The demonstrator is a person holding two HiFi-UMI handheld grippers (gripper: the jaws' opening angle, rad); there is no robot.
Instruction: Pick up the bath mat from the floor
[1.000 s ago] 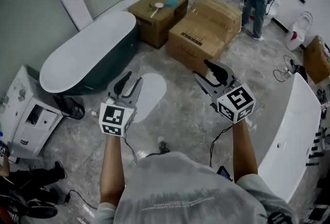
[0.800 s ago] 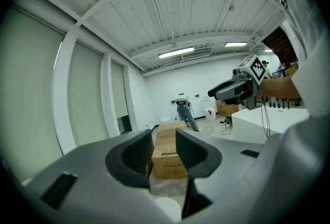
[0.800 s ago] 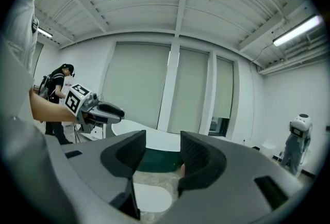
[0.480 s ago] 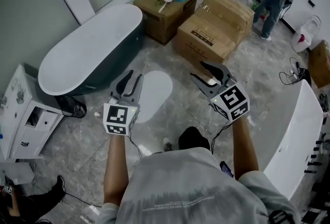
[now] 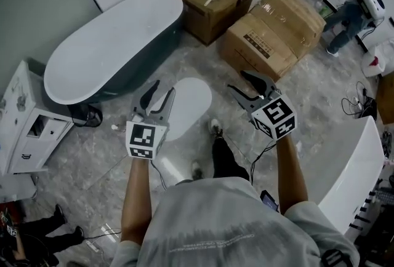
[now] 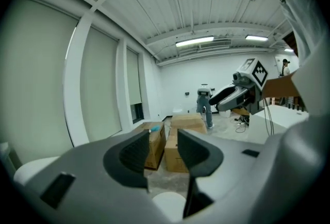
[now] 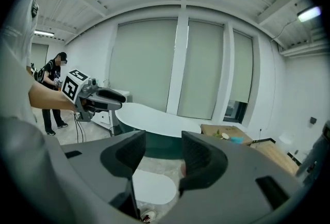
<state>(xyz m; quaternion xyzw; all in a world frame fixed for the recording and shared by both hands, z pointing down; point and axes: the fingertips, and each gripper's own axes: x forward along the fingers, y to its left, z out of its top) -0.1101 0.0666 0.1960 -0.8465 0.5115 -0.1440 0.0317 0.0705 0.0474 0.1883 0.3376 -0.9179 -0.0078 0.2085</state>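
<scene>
White mat (image 5: 186, 106) is lying untouched on the floor (image 5: 308, 115), far of both claws; left gripper (image 5: 161, 88) is being opened, empty; right gripper (image 5: 238, 81) is being held part-open, empty; the whole pickup is remaining.

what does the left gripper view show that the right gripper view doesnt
Only the left gripper view: the right gripper, empty with jaws apart, the large taped boxes, and a person standing near the far wall.
Only the right gripper view: the bathtub, the left gripper, empty with its jaws opening, and a shoe at the bottom edge.
Both: the white bath mat lying flat on the floor below the jaws, and the brown box with a teal item on top.
</scene>
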